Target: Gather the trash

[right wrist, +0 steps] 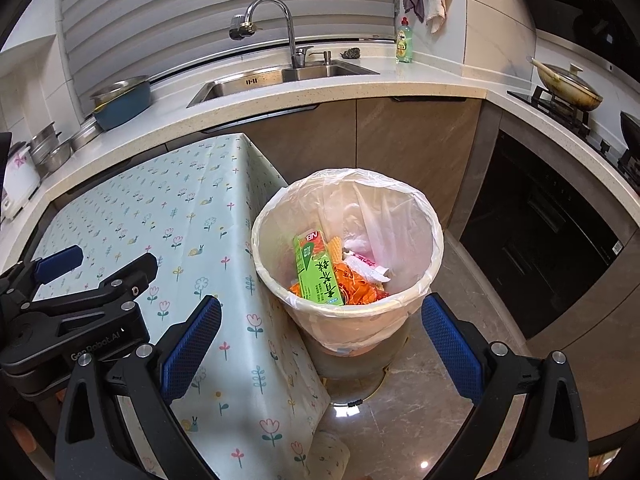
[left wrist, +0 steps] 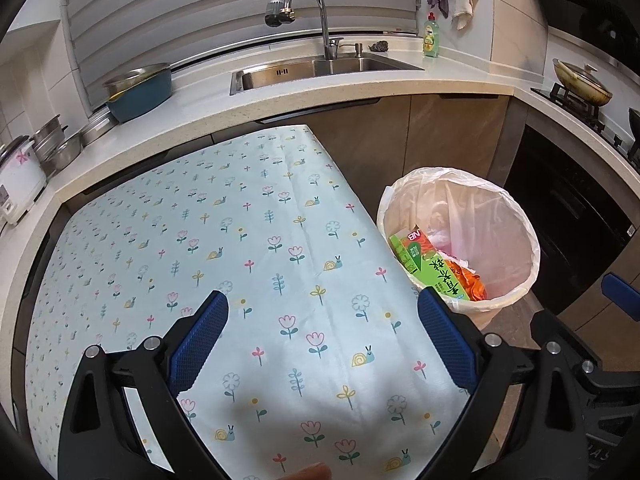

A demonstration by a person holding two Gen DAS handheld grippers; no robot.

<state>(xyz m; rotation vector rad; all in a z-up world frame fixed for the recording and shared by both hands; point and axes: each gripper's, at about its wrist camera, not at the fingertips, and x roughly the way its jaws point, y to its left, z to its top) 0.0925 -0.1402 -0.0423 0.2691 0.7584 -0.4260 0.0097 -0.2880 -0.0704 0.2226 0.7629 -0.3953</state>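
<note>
A bin lined with a pale plastic bag (right wrist: pixel 400 312) stands on the floor right of the table; it also shows in the left wrist view (left wrist: pixel 524 280). Inside lie a green drink carton (right wrist: pixel 316 268), orange wrappers (right wrist: pixel 360 288) and white crumpled paper (right wrist: pixel 370 270). The carton (left wrist: pixel 424 264) shows in the left wrist view too. My left gripper (left wrist: pixel 322 312) is open and empty above the flower-print tablecloth (left wrist: pixel 240 240). My right gripper (right wrist: pixel 320 316) is open and empty, hovering just above the bin's near rim. The left gripper (right wrist: pixel 92 264) shows at the left of the right wrist view.
A pale counter (left wrist: pixel 320 88) with a steel sink (left wrist: pixel 312 70) and tap runs behind. A blue pot (left wrist: pixel 140 94), steel bowls (left wrist: pixel 60 148) and a rice cooker (left wrist: pixel 16 176) stand at left. A green soap bottle (left wrist: pixel 431 38) and a stove pan (left wrist: pixel 582 82) are at right.
</note>
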